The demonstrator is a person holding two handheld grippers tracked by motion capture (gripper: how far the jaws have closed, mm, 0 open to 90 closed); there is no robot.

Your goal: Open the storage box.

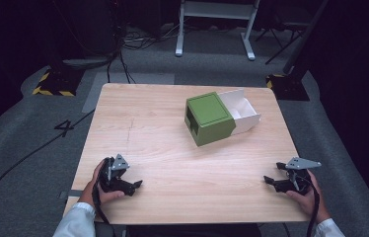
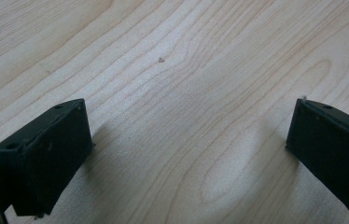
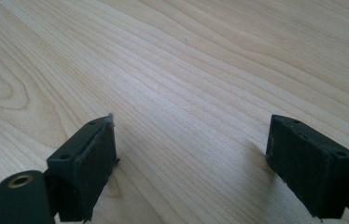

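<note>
- Two hand-held grippers rested low at the near edge of the surface (image 1: 172, 163): the left hand-held gripper (image 1: 134, 186) and the right hand-held gripper (image 1: 268, 181), both released, jaws standing wide apart with nothing between them.
- Each gripper view looked along its jaws onto bare wood grain.
- The green box (image 1: 209, 118) sat on the far right part of the surface, well apart from both grippers, and its white drawer (image 1: 243, 111) stuck out on the far right side.
- Judging from this, the step in hand was the reach toward the box.
- It would go well if one gripper steadied the green sleeve while the other met the drawer squarely, because a light box probably slides or turns under a one-sided push.
</note>
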